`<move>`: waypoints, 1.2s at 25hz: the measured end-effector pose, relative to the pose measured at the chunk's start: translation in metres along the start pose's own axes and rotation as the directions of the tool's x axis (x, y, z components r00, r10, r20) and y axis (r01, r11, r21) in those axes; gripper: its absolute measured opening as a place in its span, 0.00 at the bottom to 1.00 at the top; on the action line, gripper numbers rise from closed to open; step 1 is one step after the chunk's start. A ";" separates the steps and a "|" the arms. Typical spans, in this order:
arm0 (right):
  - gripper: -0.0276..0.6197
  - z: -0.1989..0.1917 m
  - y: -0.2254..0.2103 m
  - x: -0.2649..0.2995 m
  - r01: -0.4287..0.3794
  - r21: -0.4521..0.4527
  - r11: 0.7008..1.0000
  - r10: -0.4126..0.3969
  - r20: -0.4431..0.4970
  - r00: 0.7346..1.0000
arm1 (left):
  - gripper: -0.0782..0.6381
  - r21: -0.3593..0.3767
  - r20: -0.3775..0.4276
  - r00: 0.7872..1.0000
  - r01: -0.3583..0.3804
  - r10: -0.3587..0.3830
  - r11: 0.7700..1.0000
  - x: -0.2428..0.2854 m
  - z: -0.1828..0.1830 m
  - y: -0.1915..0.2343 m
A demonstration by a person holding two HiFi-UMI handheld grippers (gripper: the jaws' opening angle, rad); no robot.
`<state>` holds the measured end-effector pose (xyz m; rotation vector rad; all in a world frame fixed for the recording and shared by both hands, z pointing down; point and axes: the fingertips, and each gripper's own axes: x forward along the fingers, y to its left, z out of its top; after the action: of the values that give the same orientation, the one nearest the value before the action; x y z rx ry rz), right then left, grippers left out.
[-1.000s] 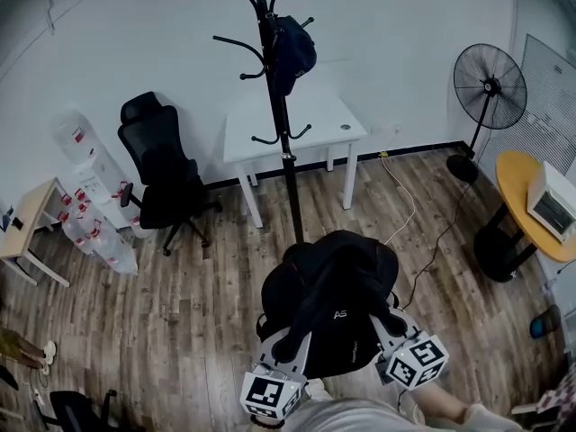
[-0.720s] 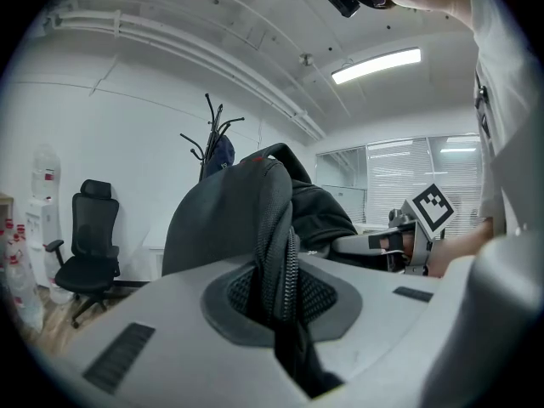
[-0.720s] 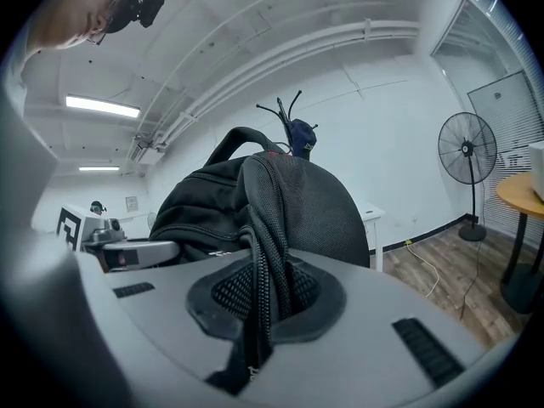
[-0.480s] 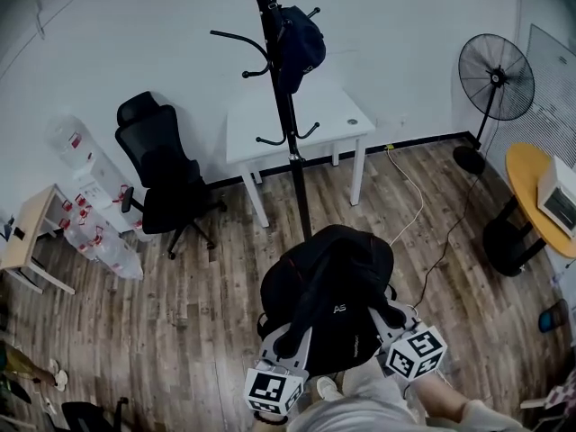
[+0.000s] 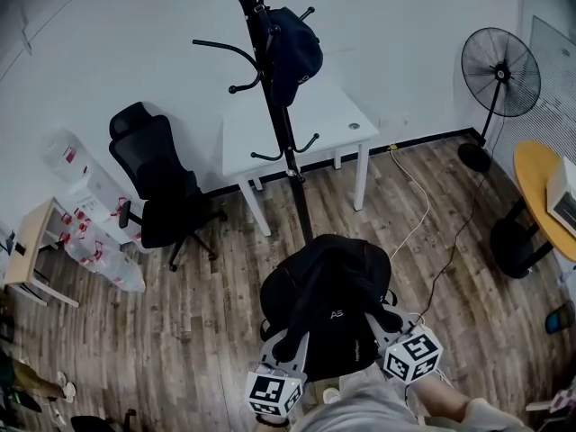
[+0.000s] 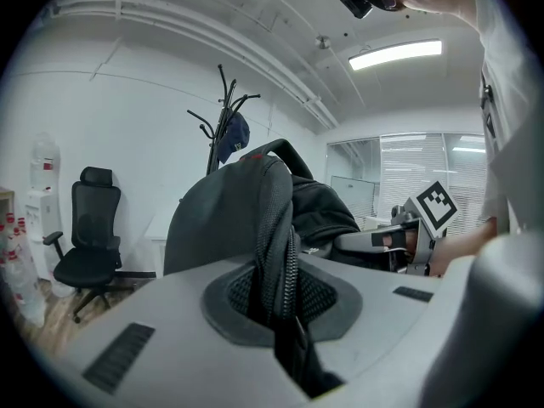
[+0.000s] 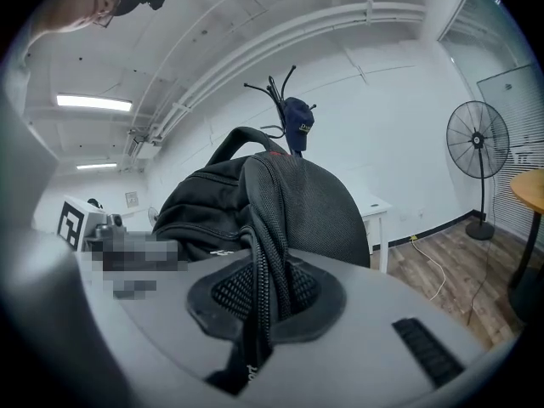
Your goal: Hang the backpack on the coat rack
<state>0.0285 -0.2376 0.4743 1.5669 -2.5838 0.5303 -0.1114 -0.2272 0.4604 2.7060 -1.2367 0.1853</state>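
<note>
A black backpack (image 5: 328, 300) hangs in the air between my two grippers, just short of the black coat rack (image 5: 274, 106). My left gripper (image 5: 286, 342) is shut on its left shoulder strap (image 6: 276, 253). My right gripper (image 5: 382, 320) is shut on the right shoulder strap (image 7: 263, 266). The backpack's body (image 6: 225, 215) fills both gripper views, also as a dark bulk (image 7: 297, 202) on the right side. The coat rack (image 6: 223, 134) stands beyond it, with a dark blue cap (image 5: 295, 48) on one upper hook; the other hooks are bare.
A white table (image 5: 270, 129) stands behind the rack against the wall. A black office chair (image 5: 162, 192) and water bottles (image 5: 99, 241) are to the left. A standing fan (image 5: 499, 70), a yellow round table (image 5: 544, 192) and a floor cable (image 5: 418, 214) lie to the right.
Both grippers have carried the backpack toward the coat rack, which now stands closer and larger in the head view. The grips on both straps are unchanged.
</note>
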 end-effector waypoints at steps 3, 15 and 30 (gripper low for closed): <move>0.09 0.003 -0.017 0.026 -0.007 -0.003 1.000 0.006 -0.014 1.000 | 0.15 -0.016 -0.014 1.000 -0.012 0.012 1.000 0.026 -0.004 0.018; 0.09 -0.001 -0.099 0.147 -0.007 -0.010 1.000 0.006 -0.085 0.996 | 0.15 -0.066 -0.086 0.994 -0.069 0.063 0.995 0.141 -0.032 0.097; 0.09 -0.022 -0.175 0.288 -0.046 0.034 0.998 0.050 -0.119 0.992 | 0.15 -0.088 -0.144 0.979 -0.157 0.143 0.984 0.252 -0.071 0.196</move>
<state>0.0414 -0.5472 0.6077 1.4372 -2.5416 0.6502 -0.0991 -0.5255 0.5928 2.4716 -1.3712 0.3138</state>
